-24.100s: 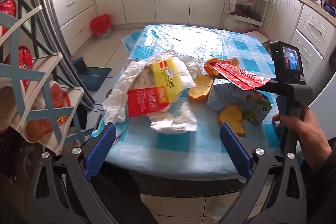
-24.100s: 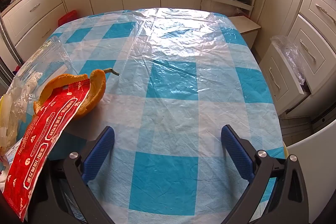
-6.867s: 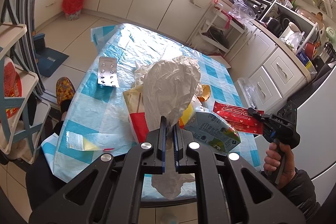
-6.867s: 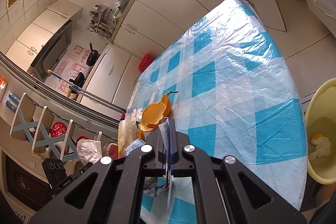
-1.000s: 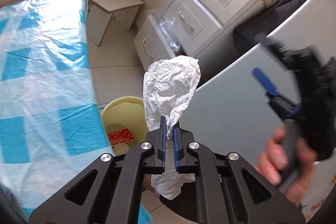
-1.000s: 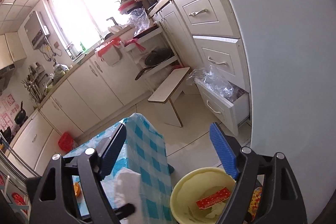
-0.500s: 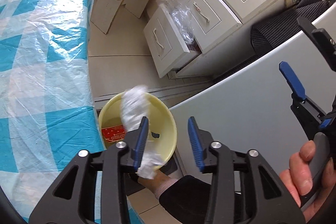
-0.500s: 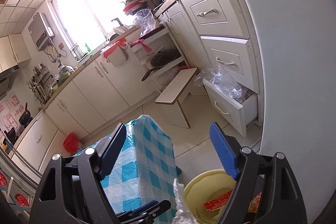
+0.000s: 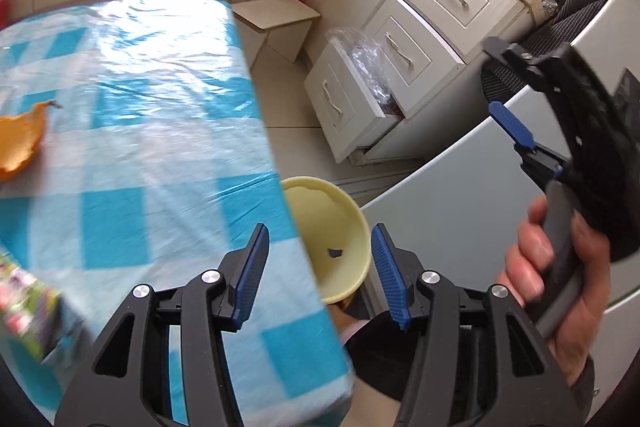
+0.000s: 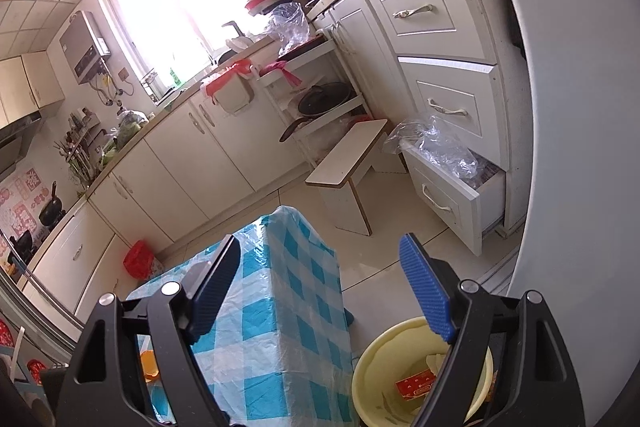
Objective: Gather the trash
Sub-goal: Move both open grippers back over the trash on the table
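A pale yellow trash bin (image 9: 334,223) stands on the floor beside the table's corner. In the right wrist view the yellow trash bin (image 10: 380,367) holds a red wrapper (image 10: 416,383). My left gripper (image 9: 318,271) hovers over the table edge and the bin, its jaws opening with nothing between them. My right gripper (image 10: 328,291) is open and empty, well above the bin; it also shows at the right of the left wrist view as the right gripper (image 9: 516,131), held by a hand (image 9: 556,267). An orange peel (image 9: 20,139) and a printed carton (image 9: 28,311) lie on the blue checked table (image 9: 140,155).
A grey refrigerator door (image 9: 460,195) stands close to the right of the bin. An open drawer (image 9: 352,103) stuffed with clear plastic juts out of the white cabinets. A small wooden stool (image 10: 352,155) and a red bin (image 10: 140,259) stand on the tiled floor.
My left gripper opened and let go of the white crumpled bag, which fell toward the yellow bin and is gone from view. The left gripper then swung back over the table. The right gripper barely moved.
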`<state>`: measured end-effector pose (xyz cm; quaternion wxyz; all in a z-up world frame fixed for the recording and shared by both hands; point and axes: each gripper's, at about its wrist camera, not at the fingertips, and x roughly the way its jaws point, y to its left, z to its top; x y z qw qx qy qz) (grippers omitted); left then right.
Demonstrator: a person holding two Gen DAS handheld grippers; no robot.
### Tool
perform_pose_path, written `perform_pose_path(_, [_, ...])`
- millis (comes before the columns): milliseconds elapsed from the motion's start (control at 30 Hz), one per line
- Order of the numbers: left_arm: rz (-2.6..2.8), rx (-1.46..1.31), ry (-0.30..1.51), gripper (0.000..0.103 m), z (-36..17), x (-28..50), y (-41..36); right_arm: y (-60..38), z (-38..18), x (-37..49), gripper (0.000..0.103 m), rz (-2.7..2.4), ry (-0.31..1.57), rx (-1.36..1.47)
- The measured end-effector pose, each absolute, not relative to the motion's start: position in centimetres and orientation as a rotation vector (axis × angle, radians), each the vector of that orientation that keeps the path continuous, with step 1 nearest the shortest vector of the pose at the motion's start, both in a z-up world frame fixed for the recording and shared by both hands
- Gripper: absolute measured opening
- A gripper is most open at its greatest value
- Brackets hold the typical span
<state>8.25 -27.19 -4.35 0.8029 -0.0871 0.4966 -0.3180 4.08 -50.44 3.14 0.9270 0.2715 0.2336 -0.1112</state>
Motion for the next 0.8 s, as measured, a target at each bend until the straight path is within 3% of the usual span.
perform_pose_path(267, [-0.568,-0.175,0.959,0.065,-0.5,5.3,-18.6,-47.4,2.0,5.9,0.080,-0.203,0.550,0.485])
perform_pose_path(800, [-0.440,-0.241,0.948,0.067,-0.4,3.2,-9.8,-42.8,-1.2,8.6,0.082,-0.169,0.687,0.391])
